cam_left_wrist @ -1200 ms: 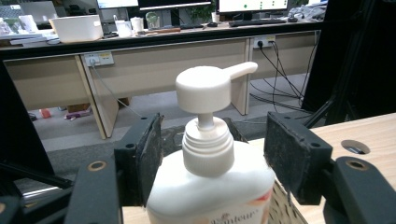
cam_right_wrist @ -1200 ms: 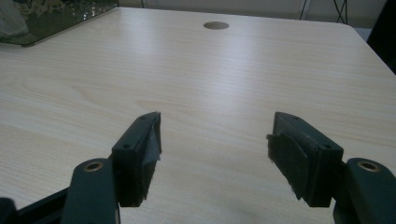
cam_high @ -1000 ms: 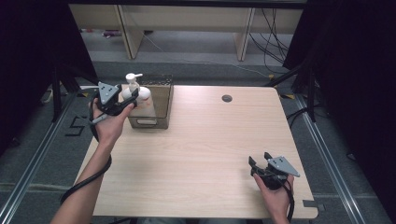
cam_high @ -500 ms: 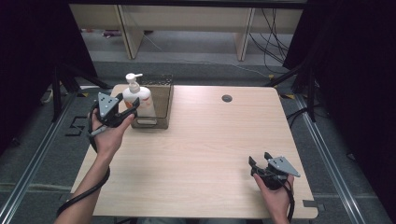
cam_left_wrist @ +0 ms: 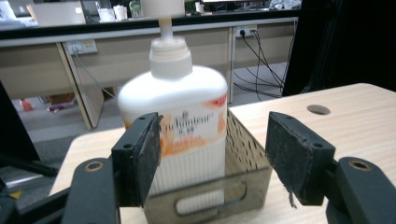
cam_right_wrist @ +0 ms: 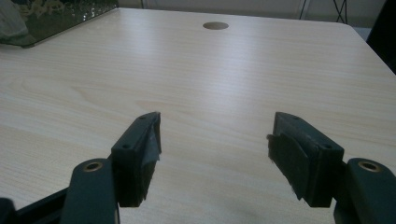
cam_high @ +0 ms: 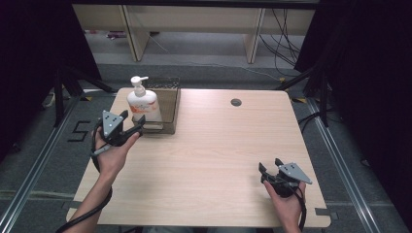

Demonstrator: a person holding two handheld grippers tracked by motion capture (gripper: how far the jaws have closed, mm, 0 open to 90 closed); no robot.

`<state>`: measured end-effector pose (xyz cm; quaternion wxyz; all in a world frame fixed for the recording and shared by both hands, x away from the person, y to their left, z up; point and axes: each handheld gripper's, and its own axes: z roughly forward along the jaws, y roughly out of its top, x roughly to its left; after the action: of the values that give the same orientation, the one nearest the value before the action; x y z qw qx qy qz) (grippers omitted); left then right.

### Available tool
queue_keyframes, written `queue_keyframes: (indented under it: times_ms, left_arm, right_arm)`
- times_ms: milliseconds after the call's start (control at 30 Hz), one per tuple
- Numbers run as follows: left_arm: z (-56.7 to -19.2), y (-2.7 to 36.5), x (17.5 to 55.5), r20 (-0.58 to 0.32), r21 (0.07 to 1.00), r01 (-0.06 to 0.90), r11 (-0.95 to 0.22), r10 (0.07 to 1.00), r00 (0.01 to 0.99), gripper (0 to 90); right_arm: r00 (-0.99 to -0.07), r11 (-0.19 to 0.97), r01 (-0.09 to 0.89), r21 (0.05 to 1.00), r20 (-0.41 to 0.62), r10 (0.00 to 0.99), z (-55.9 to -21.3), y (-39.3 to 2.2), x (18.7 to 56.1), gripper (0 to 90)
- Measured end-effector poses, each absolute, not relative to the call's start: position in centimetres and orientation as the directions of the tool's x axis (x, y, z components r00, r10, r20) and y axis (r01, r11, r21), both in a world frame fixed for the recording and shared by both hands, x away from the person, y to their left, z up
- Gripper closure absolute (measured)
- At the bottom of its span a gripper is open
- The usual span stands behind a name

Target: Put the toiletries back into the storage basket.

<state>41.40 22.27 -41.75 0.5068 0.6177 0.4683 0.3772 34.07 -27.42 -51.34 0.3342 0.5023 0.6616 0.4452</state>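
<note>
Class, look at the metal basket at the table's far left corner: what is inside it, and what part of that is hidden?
Inside the basket stands a white pump bottle, upright. Its base is covered by the basket's front wall, showing partly through the handle slot. The left tool is open in front, not touching.

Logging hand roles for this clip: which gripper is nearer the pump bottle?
Left. The left gripper sits just in front of the pump bottle standing in the metal basket, jaws open. The right gripper rests at the table's near right corner.
</note>
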Motion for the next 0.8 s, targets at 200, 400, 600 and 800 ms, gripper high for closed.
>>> queue_keyframes:
  times_ms: [200, 400, 600, 800]
  left_arm:
    - [-43.9, 22.9, 40.7, -0.024, 0.973, 0.228, -0.038, 0.964, 0.264, 35.3]
    - [-45.5, 23.4, 40.1, -0.043, 0.968, 0.251, -0.024, 0.965, 0.259, 36.3]
    - [-47.1, 23.9, 39.6, -0.045, 0.963, 0.267, -0.023, 0.968, 0.247, 36.5]
    - [-48.6, 24.1, 39.2, -0.049, 0.957, 0.288, -0.025, 0.968, 0.246, 36.7]
  right_arm:
    - [-0.271, 0.096, 0.374, 0.922, 0.01, 0.963, -51.3, -27.4, 34.0, 34.2]
    - [-0.275, 0.098, 0.376, 0.921, 0.01, 0.961, -51.3, -27.4, 34.0, 34.2]
    - [-0.268, 0.077, 0.393, 0.916, 0.034, 0.963, -51.3, -27.2, 33.9, 34.3]
    - [-0.276, 0.1, 0.377, 0.921, 0.009, 0.961, -51.3, -27.4, 34.0, 34.3]
